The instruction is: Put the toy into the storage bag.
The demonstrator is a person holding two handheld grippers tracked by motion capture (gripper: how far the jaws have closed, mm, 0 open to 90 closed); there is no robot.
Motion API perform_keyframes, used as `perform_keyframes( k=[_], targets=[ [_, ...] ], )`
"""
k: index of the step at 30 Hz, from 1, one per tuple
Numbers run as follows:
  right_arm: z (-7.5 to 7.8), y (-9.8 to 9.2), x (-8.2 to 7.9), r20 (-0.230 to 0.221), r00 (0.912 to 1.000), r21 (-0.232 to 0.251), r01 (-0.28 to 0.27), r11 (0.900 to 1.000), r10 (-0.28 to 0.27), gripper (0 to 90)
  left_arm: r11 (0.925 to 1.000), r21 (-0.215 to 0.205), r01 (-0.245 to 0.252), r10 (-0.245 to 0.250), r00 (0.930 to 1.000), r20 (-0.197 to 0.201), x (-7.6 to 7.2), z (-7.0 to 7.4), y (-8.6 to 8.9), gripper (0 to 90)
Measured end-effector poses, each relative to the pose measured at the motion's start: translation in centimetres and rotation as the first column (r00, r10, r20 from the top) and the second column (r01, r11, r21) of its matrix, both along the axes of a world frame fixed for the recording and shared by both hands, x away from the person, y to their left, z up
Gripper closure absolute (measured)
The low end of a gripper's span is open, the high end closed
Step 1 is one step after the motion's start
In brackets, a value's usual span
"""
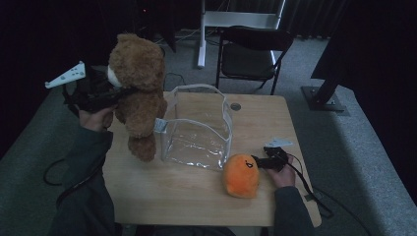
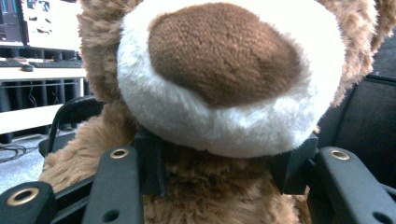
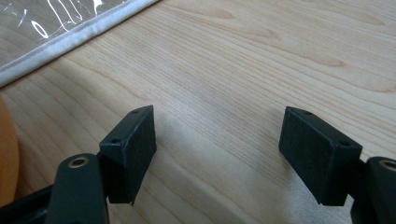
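Left gripper (image 2: 217,163) clamps teddy bear (image 2: 224,84) neck.

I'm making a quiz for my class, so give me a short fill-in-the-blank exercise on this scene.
1. The left tongs grip the brown teddy bear just under its ____.
2. The clear plastic bag stands on the ____ table.
3. The jaws of the right tongs are ____, with nothing between them.
4. The plush toy beside the right tongs is ____.

Missing words: muzzle; wooden; open; orange
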State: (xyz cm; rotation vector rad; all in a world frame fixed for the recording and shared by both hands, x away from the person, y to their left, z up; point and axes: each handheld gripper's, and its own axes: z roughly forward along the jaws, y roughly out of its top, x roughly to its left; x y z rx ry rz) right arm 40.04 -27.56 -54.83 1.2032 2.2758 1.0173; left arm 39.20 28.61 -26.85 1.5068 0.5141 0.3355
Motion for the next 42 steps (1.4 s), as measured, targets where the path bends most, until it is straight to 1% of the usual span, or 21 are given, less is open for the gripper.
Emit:
perform_keyframes(
  k=[8,11,24,28,32,34,35,36,38,42],
  targets=[
    [0.0,0.0,0.0,0.0,1.0,0.0,0.0,1.0,0.0,26.4,0.9996,0.027,-0.005,0.005,1.0,-0.007,0.8,0.5,-0.6,48.1],
    [0.0,0.0,0.0,0.0,1.0,0.0,0.0,1.0,0.0,26.4,0.9996,0.03,-0.003,0.003,0.9999,-0.01,1.0,0.7,-0.9,48.1],
    [0.0,0.0,0.0,0.0,1.0,0.0,0.0,1.0,0.0,26.4,0.9985,0.052,-0.016,0.015,0.9999,0.007,1.6,2.3,-1.5,48.1],
    [0.0,0.0,0.0,0.0,1.0,0.0,0.0,1.0,0.0,26.4,0.9979,0.063,-0.017,0.016,0.9998,0.013,2.0,3.1,-2.0,48.1],
    [0.0,0.0,0.0,0.0,1.0,0.0,0.0,1.0,0.0,26.4,0.9974,0.069,-0.018,0.017,0.9997,0.019,2.3,3.5,-2.3,48.1],
    [0.0,0.0,0.0,0.0,1.0,0.0,0.0,1.0,0.0,26.3,0.9969,0.076,-0.022,0.02,0.9996,0.021,2.4,3.8,-2.5,48.1],
    [0.0,0.0,0.0,0.0,1.0,0.0,0.0,1.0,0.0,26.3,0.9957,0.089,-0.025,0.023,0.9995,0.022,2.5,4.0,-2.9,48.1],
    [0.0,0.0,0.0,0.0,1.0,0.0,0.0,1.0,0.0,26.3,0.9957,0.089,-0.025,0.023,0.9995,0.022,2.5,4.0,-2.9,48.1],
    [0.0,0.0,0.0,0.0,1.0,0.0,0.0,1.0,0.0,26.3,0.9945,0.102,-0.022,0.02,0.9996,0.022,2.7,4.1,-3.2,48.1],
    [0.0,0.0,0.0,0.0,1.0,0.0,-0.001,1.0,0.001,26.2,0.9946,0.103,-0.015,0.013,0.9997,0.02,3.0,4.2,-3.6,48.1]
  ],
)
